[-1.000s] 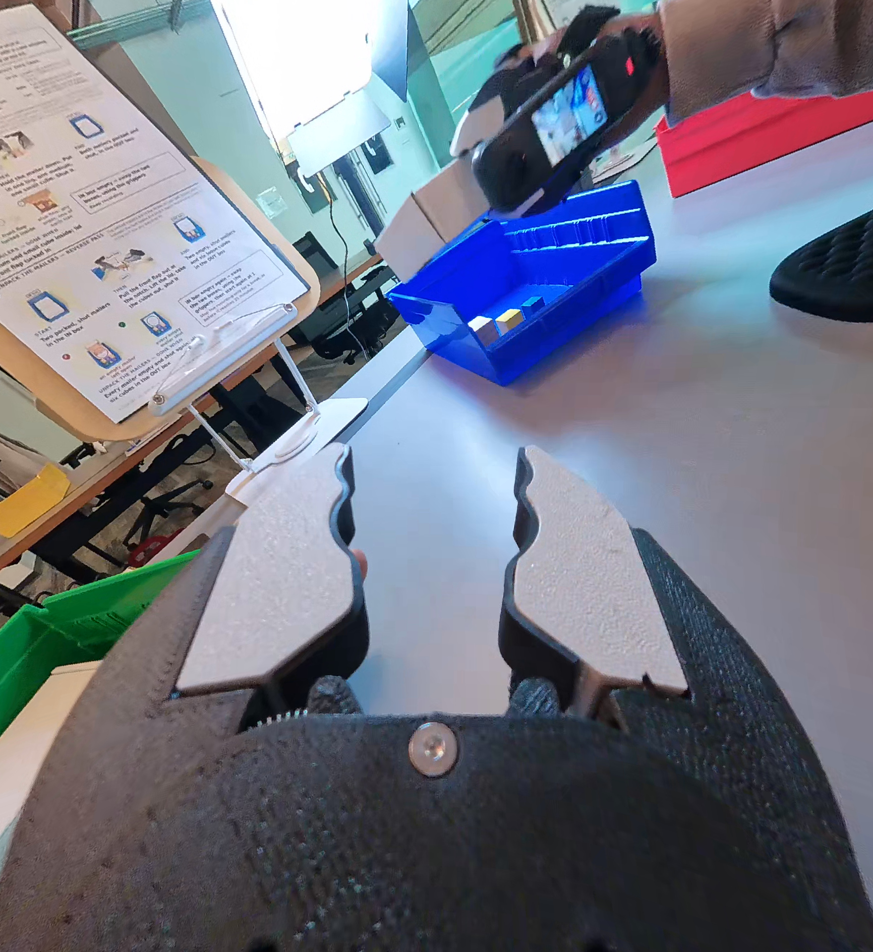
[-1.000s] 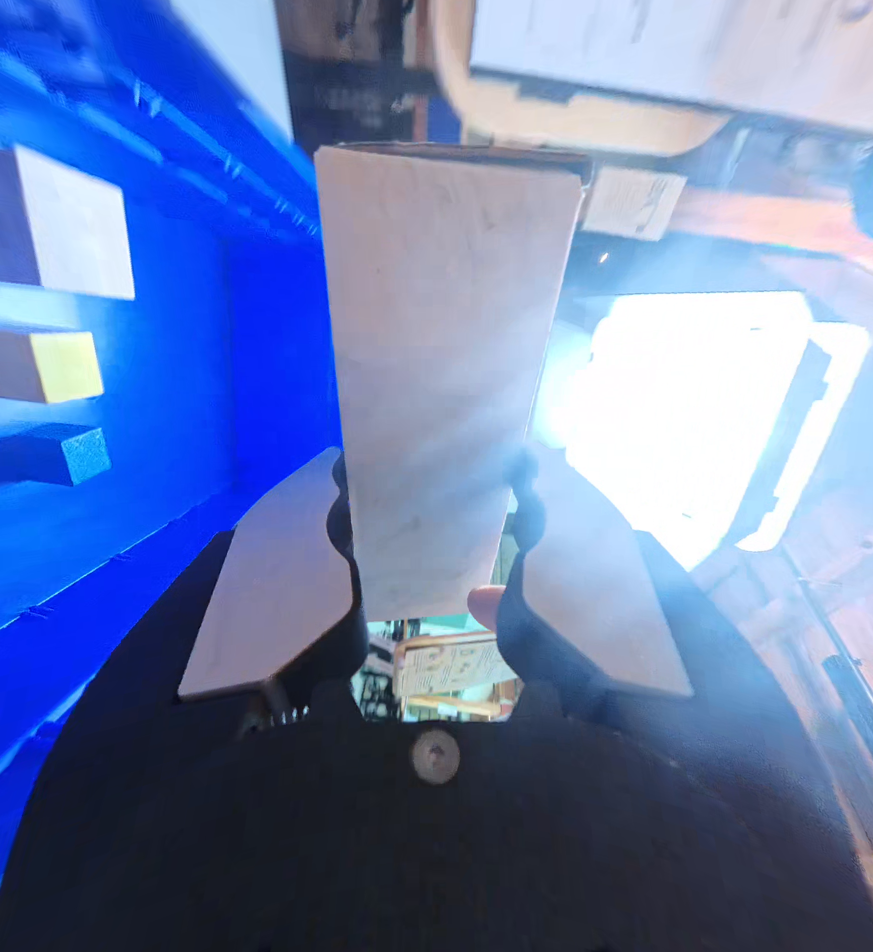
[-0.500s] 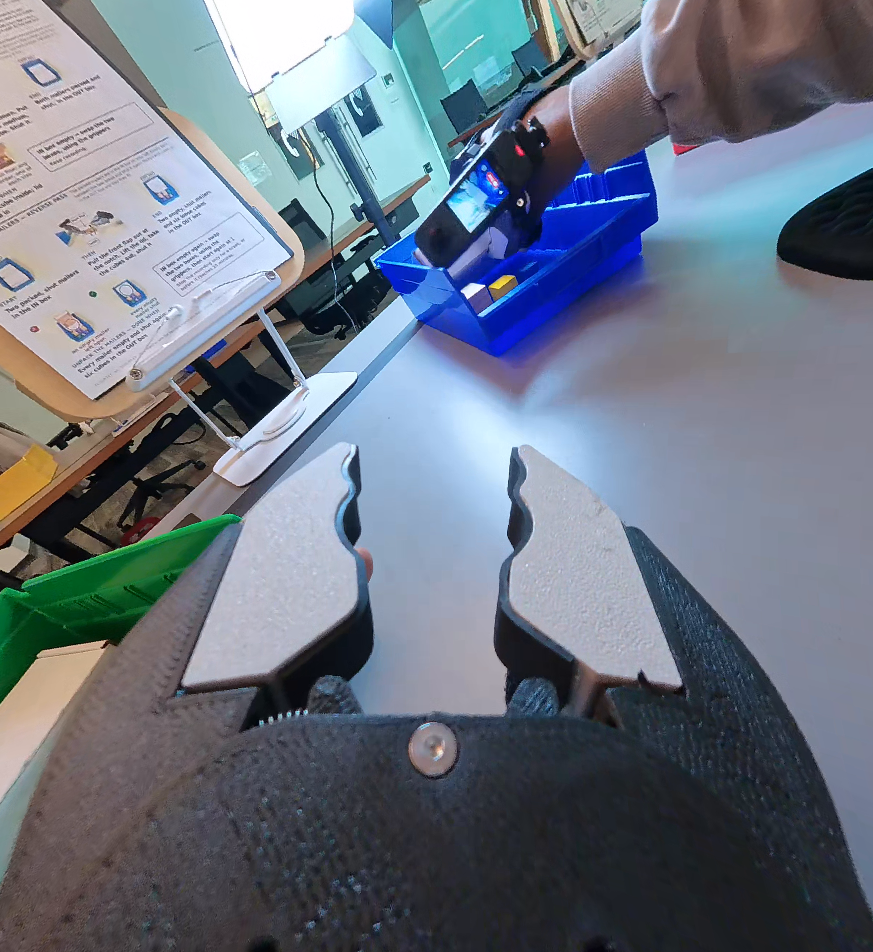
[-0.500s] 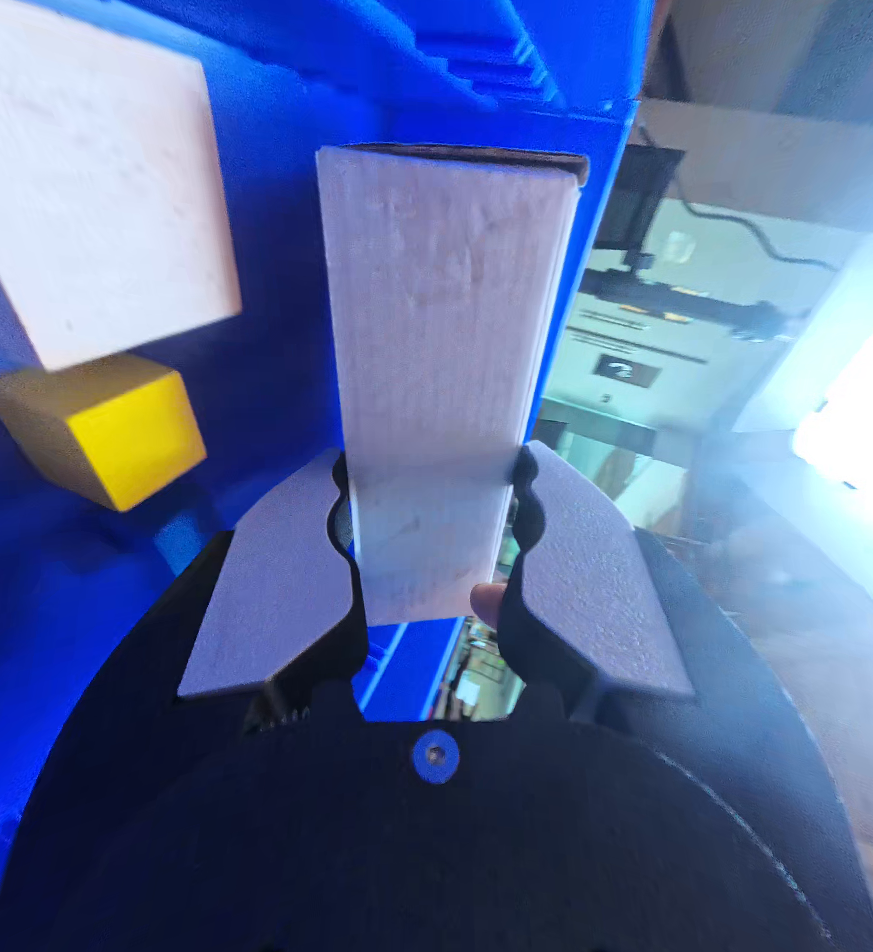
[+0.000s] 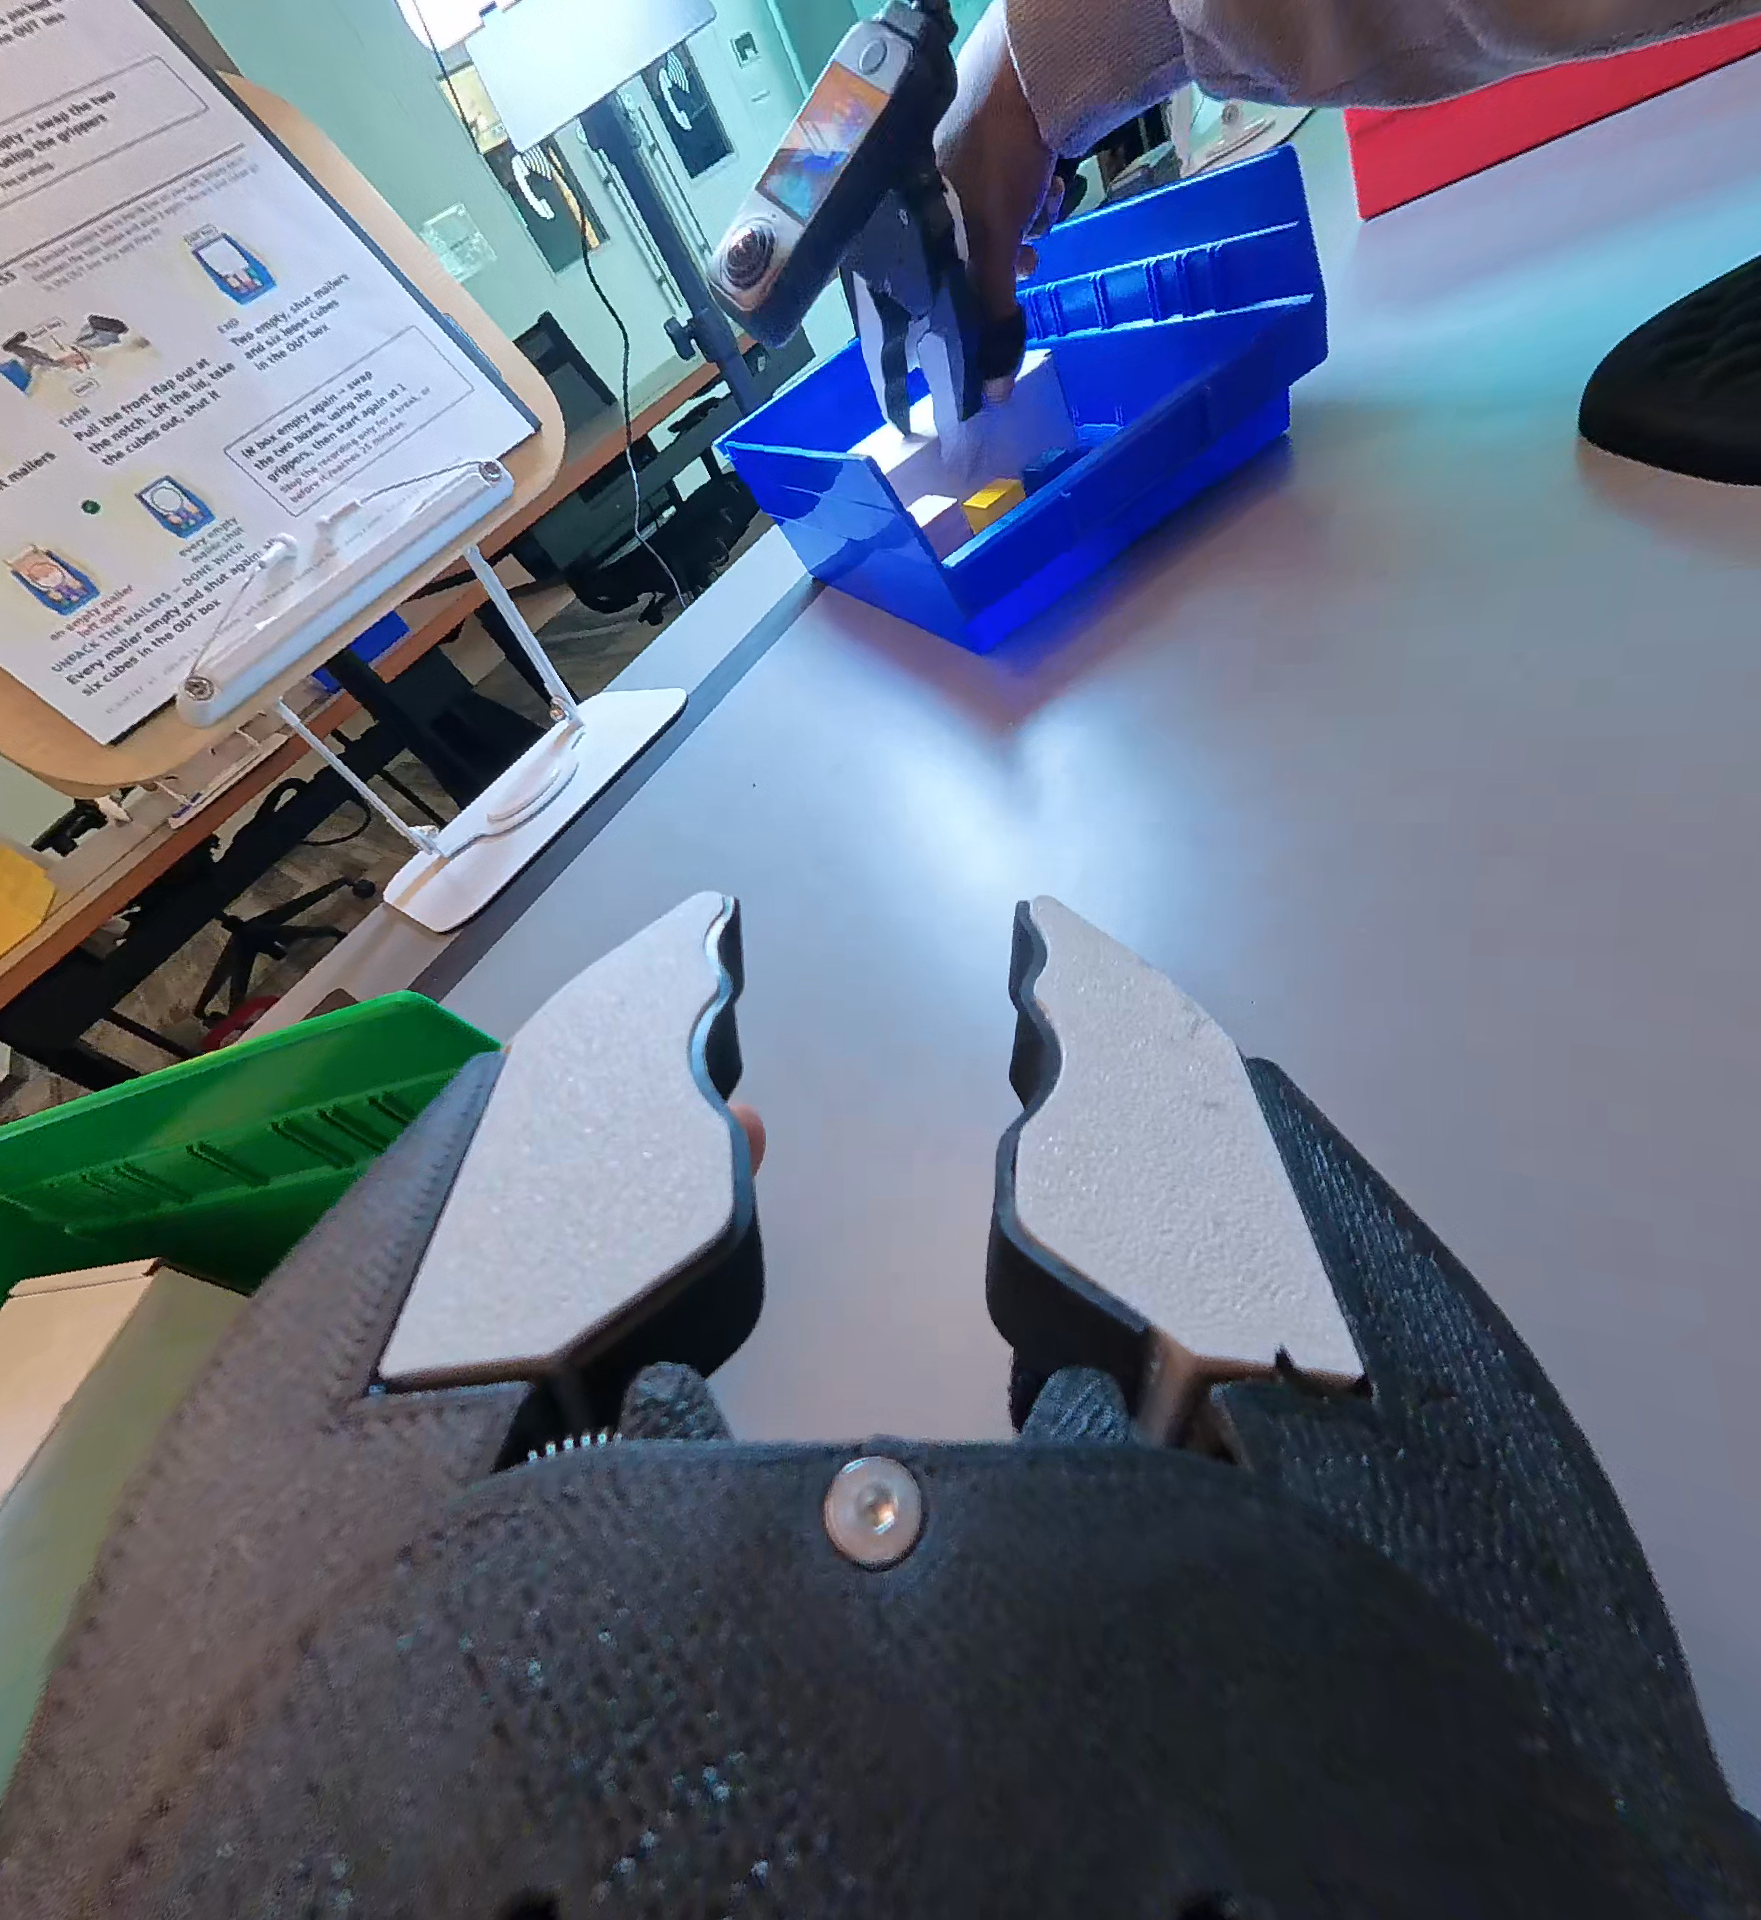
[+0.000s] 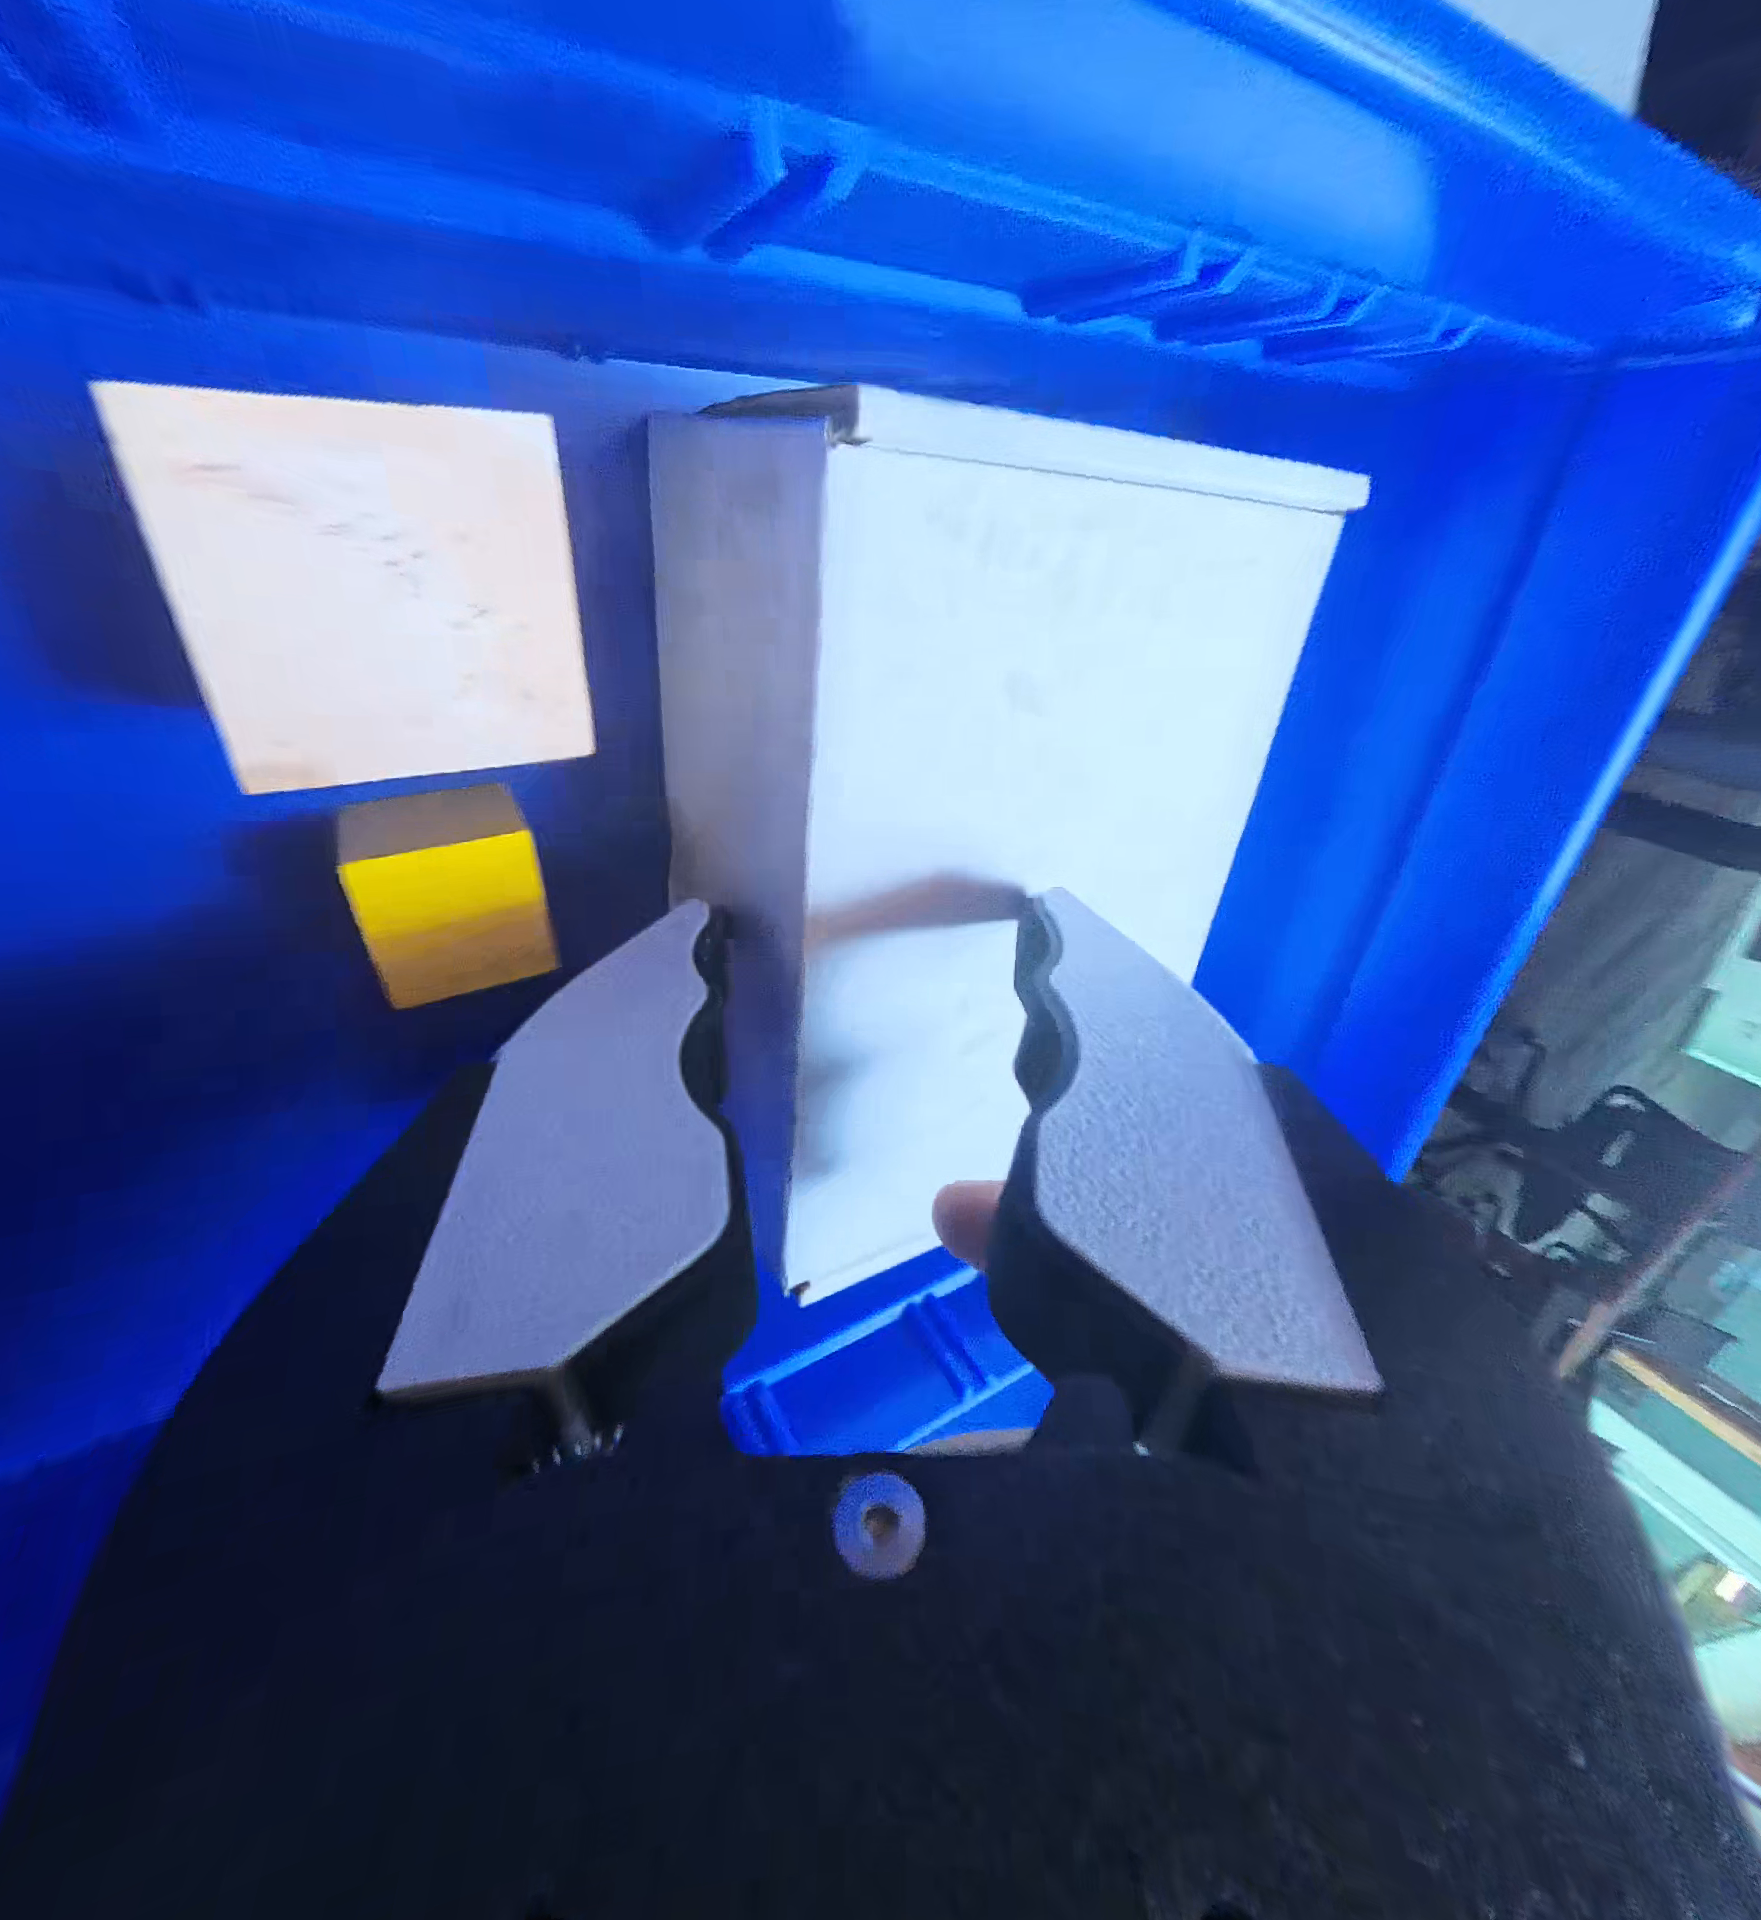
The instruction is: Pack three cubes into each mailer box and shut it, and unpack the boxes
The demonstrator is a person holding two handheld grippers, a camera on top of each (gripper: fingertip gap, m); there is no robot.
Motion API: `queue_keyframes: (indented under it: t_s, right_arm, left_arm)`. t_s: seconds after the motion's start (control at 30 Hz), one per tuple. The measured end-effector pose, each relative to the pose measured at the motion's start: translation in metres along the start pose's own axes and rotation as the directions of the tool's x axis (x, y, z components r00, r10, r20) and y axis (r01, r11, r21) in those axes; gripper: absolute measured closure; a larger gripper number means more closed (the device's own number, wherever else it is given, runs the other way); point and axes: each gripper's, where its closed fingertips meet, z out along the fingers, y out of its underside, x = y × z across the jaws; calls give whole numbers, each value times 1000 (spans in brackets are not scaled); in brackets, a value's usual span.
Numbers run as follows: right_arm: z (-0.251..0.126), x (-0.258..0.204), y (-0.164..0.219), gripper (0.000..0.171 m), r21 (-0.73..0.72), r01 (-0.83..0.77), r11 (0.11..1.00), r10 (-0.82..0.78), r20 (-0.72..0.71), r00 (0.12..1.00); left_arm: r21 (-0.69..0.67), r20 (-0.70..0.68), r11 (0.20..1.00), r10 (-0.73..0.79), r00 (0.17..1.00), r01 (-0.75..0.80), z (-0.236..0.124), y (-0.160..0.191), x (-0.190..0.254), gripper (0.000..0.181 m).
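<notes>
My right gripper (image 6: 871,914) is open inside the blue bin (image 6: 959,156). A white shut mailer box (image 6: 1042,707) stands on its edge between the jaws, with a gap at the right finger. A pale cube (image 6: 346,582) and a yellow cube (image 6: 445,899) lie to its left on the bin floor. In the left wrist view the right gripper (image 5: 923,405) hangs over the blue bin (image 5: 1115,520), above the mailer (image 5: 1021,416) and the yellow cube (image 5: 992,501). My left gripper (image 5: 876,925) is open and empty above the grey table.
A green bin (image 5: 180,1153) with a white mailer (image 5: 24,1382) in it sits at the left. An instruction board (image 5: 180,343) on a stand is at the table's far left edge. A black pad (image 5: 1728,374) and a red bin (image 5: 1541,125) lie at the right. My hands' fingertips stand some 45 cm from each other. My right gripper's tips are some 4 cm from the yellow cube (image 6: 445,899).
My right gripper lowered the mailer box into the blue bin and opened, letting go of it. My left gripper stayed open and shifted slightly.
</notes>
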Motion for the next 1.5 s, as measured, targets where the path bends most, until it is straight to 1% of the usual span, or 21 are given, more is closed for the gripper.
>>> queue_keyframes:
  t_s: [0.03, 0.07, 0.2, 0.27, 0.33, 0.4, 0.5, 0.6, 0.63, 0.67, 0.77, 0.83, 0.9, 1.0, 1.07, 1.1, 1.17, 1.2, 1.27, 1.4, 1.5]
  right_arm:
    - [3, 7, 0, 124, -10, 5, 1000, -6, -46, 999]
    - [6, 10, 1, 123, -22, 7, 1000, -9, -63, 998]
    - [2, 17, -8, 123, 29, 9, 1000, -5, -138, 990]
    - [-13, 16, -17, 120, 110, -36, 993, 51, -135, 990]
    - [-41, 18, -32, 120, 264, -103, 959, 145, -145, 979]
    - [-78, 18, -50, 119, 460, -172, 871, 255, -123, 959]
    - [-141, -1, -71, 119, 735, -271, 621, 392, 8, 920]
    - [-191, -43, -76, 119, 881, -327, 343, 430, 163, 888]
    - [-201, -62, -74, 119, 907, -327, 265, 422, 196, 885]
    - [-207, -82, -71, 119, 920, -328, 213, 408, 221, 886]
    - [-206, -133, -60, 122, 921, -358, 151, 375, 282, 883]
    - [-204, -151, -52, 132, 917, -380, 121, 373, 313, 874]
    - [-202, -158, -48, 146, 911, -397, 111, 357, 336, 872]
    - [-203, -154, -47, 171, 908, -408, 100, 350, 351, 868]
    - [-201, -158, -52, 171, 893, -440, 96, 320, 391, 863]
    - [-199, -161, -55, 171, 888, -449, 99, 307, 402, 863]
    - [-194, -169, -60, 170, 885, -450, 118, 282, 404, 870]
    - [-193, -173, -61, 168, 887, -443, 128, 273, 398, 876]
    - [-191, -180, -64, 167, 892, -426, 151, 252, 382, 889]
    - [-184, -188, -65, 165, 904, -378, 201, 235, 330, 914]
    - [-177, -190, -66, 165, 894, -393, 217, 226, 345, 911]
  left_arm:
    - [-3, -3, 1000, -7, 1000, 7, 0, 1, 0, 132]
    - [-7, -6, 1000, -15, 1000, 15, 1, 2, -1, 133]
    - [-17, -20, 1000, -25, 999, 25, 1, 5, 0, 132]
    - [-21, -31, 999, -41, 999, 40, 1, 6, 1, 130]
    - [-28, -34, 998, -62, 998, 61, 0, 7, -1, 129]
    - [-29, -40, 995, -93, 995, 92, 0, 7, -3, 128]
    - [-20, -27, 988, -154, 988, 153, -3, 6, -11, 128]
    - [7, 32, 983, -185, 982, 184, -9, 3, -29, 125]
    - [22, 68, 982, -189, 980, 188, -13, 1, -40, 124]
    - [41, 106, 981, -193, 975, 190, -18, -1, -52, 124]
    - [67, 218, 974, -226, 949, 217, -39, -2, -100, 124]
    - [57, 277, 968, -252, 927, 246, -53, 3, -136, 124]
    - [-8, 324, 971, -222, 920, 237, -63, 11, -172, 122]
    - [-201, 289, 948, -185, 939, 248, -65, 36, -214, 117]
    - [-358, 214, 900, -178, 960, 247, -57, 61, -234, 110]
    - [-450, 159, 858, -198, 967, 249, -52, 77, -239, 107]
    - [-632, 97, 744, -204, 974, 219, -46, 114, -253, 100]
    - [-695, 64, 694, -203, 977, 190, -43, 130, -259, 96]
    - [-803, 14, 572, -265, 964, 168, -40, 158, -263, 87]
    - [-903, -37, 421, -270, 962, 83, -30, 192, -278, 75]
    - [-953, -65, 301, -297, 953, 29, -31, 211, -281, 64]
